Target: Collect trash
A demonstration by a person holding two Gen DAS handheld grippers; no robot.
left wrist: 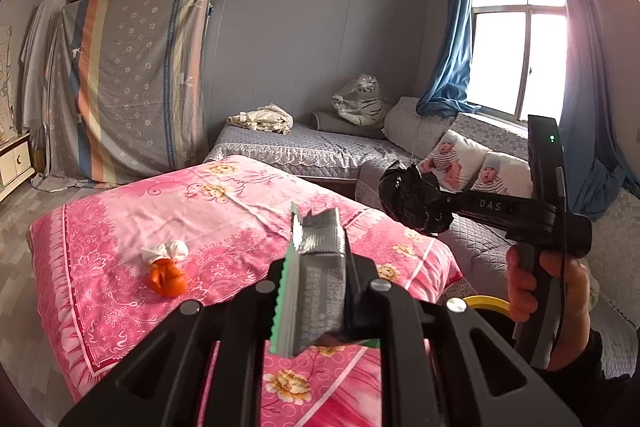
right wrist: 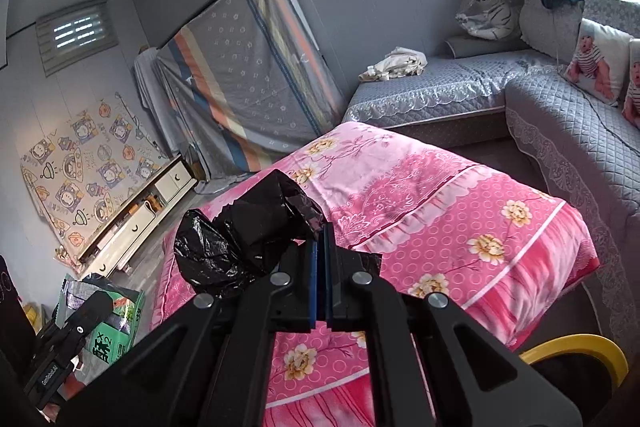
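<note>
My left gripper [left wrist: 318, 267] is shut on a green and silver snack wrapper [left wrist: 320, 239] that stands up between its jaws, above the near end of the pink flowered bedcover [left wrist: 224, 211]. On that cover to the left lies an orange lump with a white crumpled wad [left wrist: 168, 269]. My right gripper [right wrist: 320, 233] is shut on a crumpled black plastic bag [right wrist: 240, 239], held over the same pink bedcover [right wrist: 440, 211]. In the left wrist view the right gripper [left wrist: 440, 201] hangs at the right with the black bag [left wrist: 408, 195], a hand [left wrist: 556, 287] on its handle. The left gripper [right wrist: 96, 305] and wrapper [right wrist: 120, 323] show at lower left.
A yellow rim [left wrist: 488, 303] [right wrist: 580, 351] shows low beside the bed's near right corner. A grey quilted corner sofa [right wrist: 560, 131] with baby-print cushions [left wrist: 452, 159] runs along the far and right walls. A mattress under a striped sheet [left wrist: 132, 83] leans on the wall. A low white cabinet [right wrist: 136, 223] stands left.
</note>
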